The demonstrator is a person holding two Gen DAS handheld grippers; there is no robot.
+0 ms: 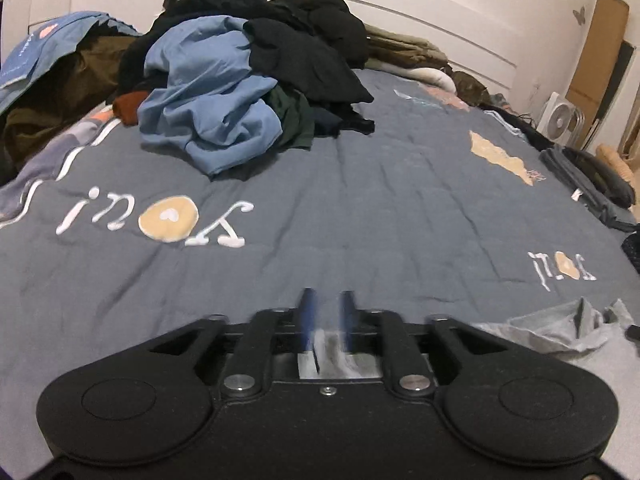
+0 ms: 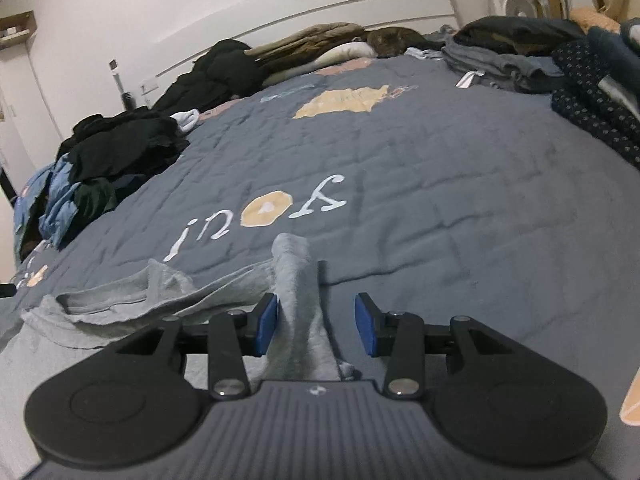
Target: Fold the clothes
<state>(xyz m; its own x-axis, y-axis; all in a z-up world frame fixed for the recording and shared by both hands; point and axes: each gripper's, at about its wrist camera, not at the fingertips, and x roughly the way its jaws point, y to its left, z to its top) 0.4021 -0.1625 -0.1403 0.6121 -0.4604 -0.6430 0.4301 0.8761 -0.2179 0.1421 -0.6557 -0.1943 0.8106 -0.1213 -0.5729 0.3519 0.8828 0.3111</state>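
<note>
Grey, soft jersey T-shirt point(image 2: 120, 300) lies limp on the blue quilted bed point(image 2: 440, 200); judged light, best pinched at hem corners. Right tool point(image 2: 316, 322) stands partly open around a raised fold, pads not pressing; left tool point(image 1: 326, 308) narrow, blurred, empty.

A grey-blue quilt point(image 1: 360, 184) fills the frame, white lettering point(image 1: 156, 220) at centre left. A white fan point(image 1: 560, 118) and cardboard point(image 1: 596, 52) stand upper right.

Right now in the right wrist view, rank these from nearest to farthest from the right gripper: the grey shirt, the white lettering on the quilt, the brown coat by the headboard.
1. grey shirt, between the right gripper fingers.
2. white lettering, mid-quilt, just beyond.
3. brown coat, far end by the headboard.
</note>
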